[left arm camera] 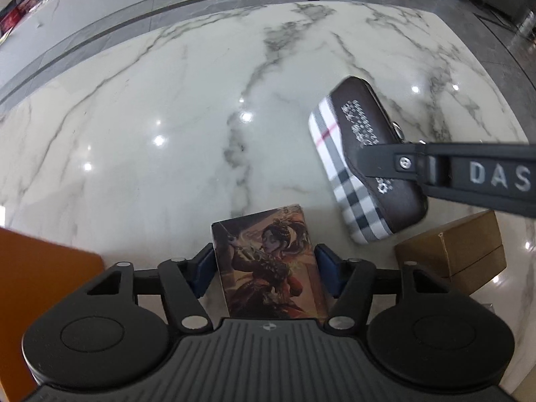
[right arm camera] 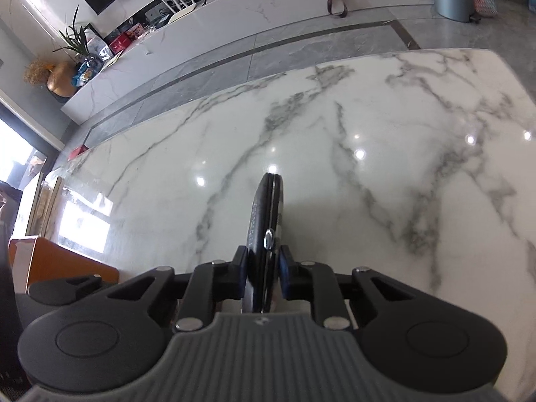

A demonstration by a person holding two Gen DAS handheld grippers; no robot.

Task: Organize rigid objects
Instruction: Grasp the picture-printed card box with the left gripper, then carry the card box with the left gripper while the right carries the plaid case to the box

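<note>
A picture-printed card box (left arm camera: 271,261) stands between the left gripper's (left arm camera: 266,268) wide-spread blue fingers (left arm camera: 205,271) — whether they press it, I cannot tell. To its right, the right gripper (right arm camera: 264,268) is clamped on a plaid-sided zip case (left arm camera: 361,164) above the marble table (left arm camera: 150,117) — a cardboard box (left arm camera: 459,251) sits beneath.

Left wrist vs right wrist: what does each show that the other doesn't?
Left wrist only: the left gripper around an illustrated card box, a brown cardboard box, and the plaid face of the dark zip case.

Right wrist only: a wall-side ledge with a potted plant; the case appears edge-on in the right gripper.

Both: the white marble table, an orange box, the case.
</note>
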